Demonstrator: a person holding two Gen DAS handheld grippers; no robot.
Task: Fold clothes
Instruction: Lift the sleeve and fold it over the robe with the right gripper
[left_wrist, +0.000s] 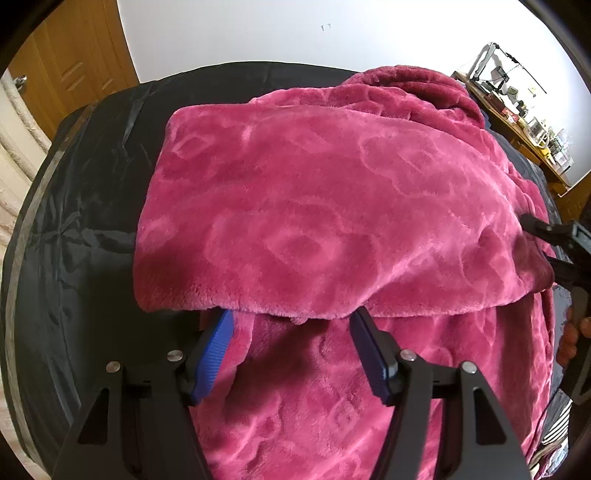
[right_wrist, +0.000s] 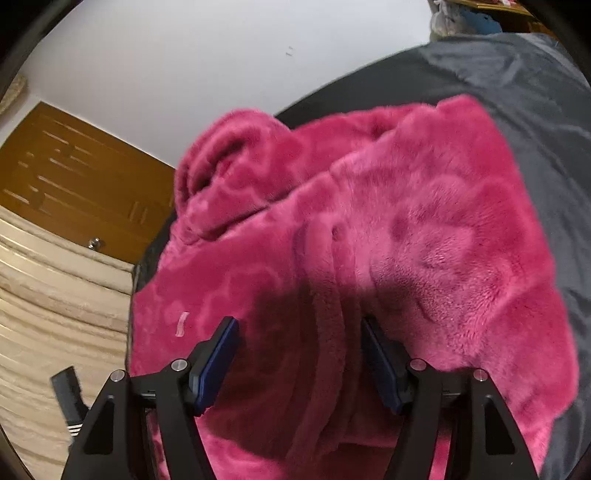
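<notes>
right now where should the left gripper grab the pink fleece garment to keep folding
Probably the folded flap's near hem of the pink fleece garment, coming low from the near side. That edge lies lifted over the layer beneath, and the open left gripper already straddles it. The flap's flat top gives no lip to pinch.

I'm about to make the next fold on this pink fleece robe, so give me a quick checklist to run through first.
1. Left claw open, nothing pinched: ok.
2. Right claw open, robe not pressed by its pads: ok.
3. Folded flap's near edge lies in front of the left claw: ok.
4. Right claw over the ridge of bunched fleece: ok.
5. Robe lies flat: not ok, the far part is bunched.
6. Whole robe on the black cover: cannot tell.
</notes>
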